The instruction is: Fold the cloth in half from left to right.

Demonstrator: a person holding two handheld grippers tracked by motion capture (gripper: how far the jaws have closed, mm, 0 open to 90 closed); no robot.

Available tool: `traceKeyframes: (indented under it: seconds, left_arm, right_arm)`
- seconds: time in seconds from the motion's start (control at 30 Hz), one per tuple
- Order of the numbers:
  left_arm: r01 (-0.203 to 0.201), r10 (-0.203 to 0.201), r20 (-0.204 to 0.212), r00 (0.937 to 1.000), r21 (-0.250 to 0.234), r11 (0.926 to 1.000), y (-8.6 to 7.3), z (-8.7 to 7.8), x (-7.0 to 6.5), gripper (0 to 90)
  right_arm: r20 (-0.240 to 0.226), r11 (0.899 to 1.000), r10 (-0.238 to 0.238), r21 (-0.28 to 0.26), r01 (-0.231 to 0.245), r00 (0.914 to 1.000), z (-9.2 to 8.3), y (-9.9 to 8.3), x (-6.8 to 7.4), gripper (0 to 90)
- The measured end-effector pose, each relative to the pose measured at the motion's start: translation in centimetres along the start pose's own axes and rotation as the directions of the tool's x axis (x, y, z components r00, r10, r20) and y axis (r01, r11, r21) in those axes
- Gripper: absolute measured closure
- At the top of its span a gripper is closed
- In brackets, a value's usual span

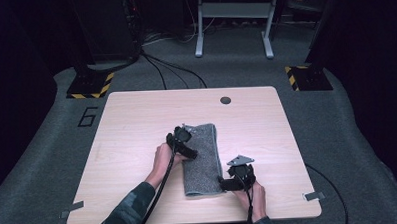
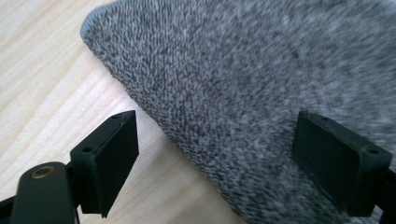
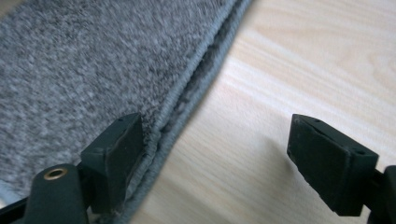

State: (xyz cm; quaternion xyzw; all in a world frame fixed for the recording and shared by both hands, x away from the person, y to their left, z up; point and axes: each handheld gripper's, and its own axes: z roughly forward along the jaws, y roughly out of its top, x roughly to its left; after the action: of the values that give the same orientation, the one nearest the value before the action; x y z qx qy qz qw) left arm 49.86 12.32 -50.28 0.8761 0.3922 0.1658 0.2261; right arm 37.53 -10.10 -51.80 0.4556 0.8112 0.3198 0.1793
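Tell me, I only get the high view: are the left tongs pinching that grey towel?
Observer: No. In the left gripper view the left tongs are open, straddling the folded grey towel's rounded edge.
Operator: And the right ones?
Observer: The right tongs are open too, straddling the towel's stitched hem, one jaw over the pile, one over bare table.
Operator: One layer there?
Observer: No, two stitched hems lie stacked along that edge.

Bare table across the frame's upper, left and right parts; the folded grey towel (centre, lower half) is the sole obstacle.
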Motion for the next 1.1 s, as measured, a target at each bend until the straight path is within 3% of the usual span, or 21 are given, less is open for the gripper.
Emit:
traceKeyframes:
  seconds: [0.17,0.3,0.37,0.47,0.53,0.6,0.7,0.73,0.83,0.9,1.03,1.07,1.1]
  left_arm:
    - [0.014,-0.014,0.013,0.9998,-0.031,0.9994,-0.3,-0.8,0.3,12.9]
    - [0.001,0.001,0.03,0.9996,-0.058,0.9983,-1.5,-2.6,0.0,12.8]
    - [-0.007,0.01,0.042,0.9991,-0.068,0.9977,-2.4,-3.2,-0.6,13.5]
    - [-0.035,0.036,0.023,0.9991,-0.045,0.9984,-3.6,-3.1,-1.4,13.9]
    - [-0.023,0.024,0.03,0.9993,-0.036,0.9991,-4.2,-2.5,-1.2,14.0]
    - [0.001,0.001,0.054,0.9986,-0.047,0.9989,-4.4,-2.4,-0.9,13.3]
    - [0.005,-0.001,0.052,0.9986,-0.068,0.9977,-4.6,-3.3,-0.9,13.3]
    - [0.009,-0.003,0.069,0.9976,-0.081,0.9967,-4.7,-3.7,-1.0,13.4]
    - [0.009,0.004,0.11,0.9939,-0.121,0.9926,-5.6,-5.3,-1.9,13.8]
    - [-0.012,0.031,0.137,0.99,-0.135,0.9907,-6.6,-6.1,-2.9,13.9]
    - [-0.071,0.087,0.156,0.9839,-0.109,0.9916,-8.6,-6.5,-5.1,14.3]
    - [-0.087,0.1,0.143,0.9846,-0.096,0.9916,-9.0,-6.3,-5.5,14.3]
    - [-0.104,0.115,0.136,0.9839,-0.085,0.9909,-9.4,-6.2,-5.8,14.3]
  right_arm:
    - [-0.023,1.0,0.01,-0.009,-0.011,0.9997,-0.3,0.1,-0.2,16.6]
    - [-0.044,0.998,-0.023,-0.053,0.021,0.9987,-1.5,0.4,0.0,16.0]
    - [-0.047,0.999,-0.019,-0.043,0.017,0.9987,-1.7,0.3,0.5,16.0]
    - [-0.04,0.999,-0.044,-0.013,0.044,0.9982,-1.2,-0.4,0.9,16.5]
    - [-0.036,0.999,-0.032,0.016,0.033,0.9988,-0.6,-0.8,1.0,15.7]
    - [-0.043,1.0,-0.026,0.003,0.027,0.9987,-0.5,-1.0,0.7,15.7]
    - [-0.046,1.0,-0.013,-0.003,0.013,0.9989,-1.2,-1.0,0.7,16.0]
    - [-0.043,1.0,-0.025,-0.013,0.024,0.9988,-1.4,-1.0,0.6,15.7]
    - [-0.046,0.999,-0.02,-0.025,0.019,0.9988,-2.3,-1.2,0.7,15.4]
    - [-0.035,0.999,-0.048,-0.019,0.047,0.9983,-2.3,-1.4,1.0,15.4]
    - [-0.027,0.998,-0.064,0.009,0.064,0.9976,-1.8,-2.0,1.4,15.1]
    - [-0.027,0.999,-0.044,0.007,0.044,0.9987,-1.8,-2.1,1.4,15.0]
    - [-0.032,0.999,-0.052,0.006,0.052,0.9981,-1.8,-2.1,1.2,14.9]
